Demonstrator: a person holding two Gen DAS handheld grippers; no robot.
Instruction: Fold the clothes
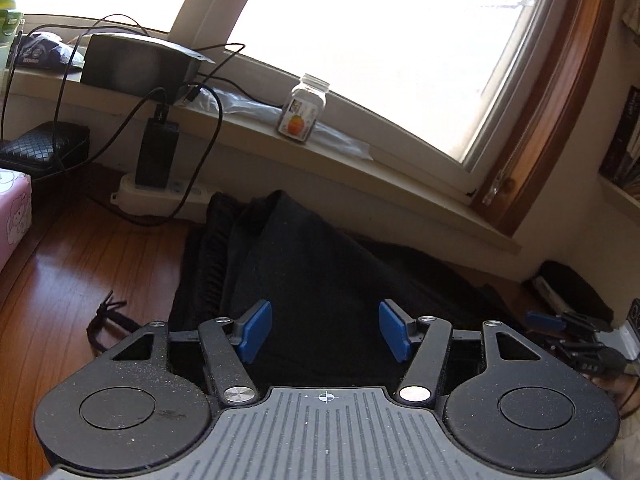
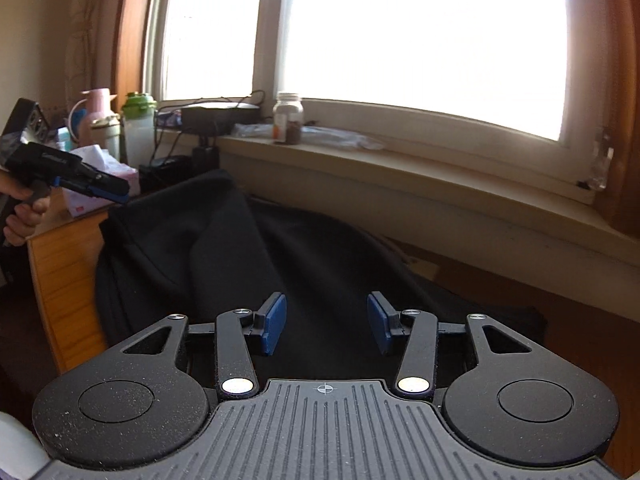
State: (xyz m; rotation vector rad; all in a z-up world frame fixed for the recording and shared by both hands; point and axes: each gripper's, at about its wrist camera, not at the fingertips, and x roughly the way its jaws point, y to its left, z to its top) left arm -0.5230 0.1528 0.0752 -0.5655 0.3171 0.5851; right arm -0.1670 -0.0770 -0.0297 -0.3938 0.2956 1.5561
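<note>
A: Our left gripper, bottom centre, hangs open, and so does our right gripper, nothing pinched.

B: Yep, black garment sits mid-frame on the wooden table, probably so we can grab edges.

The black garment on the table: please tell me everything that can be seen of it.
The black garment is one dark, soft, matte cloth, knit-like, bunched in folds and not yet neatly folded. It lies on the wooden table below the window sill, one edge hanging over the table's side. A ribbed strip shows at its left. Neither tool visibly grips it; what type of clothing it is cannot be told.
</note>
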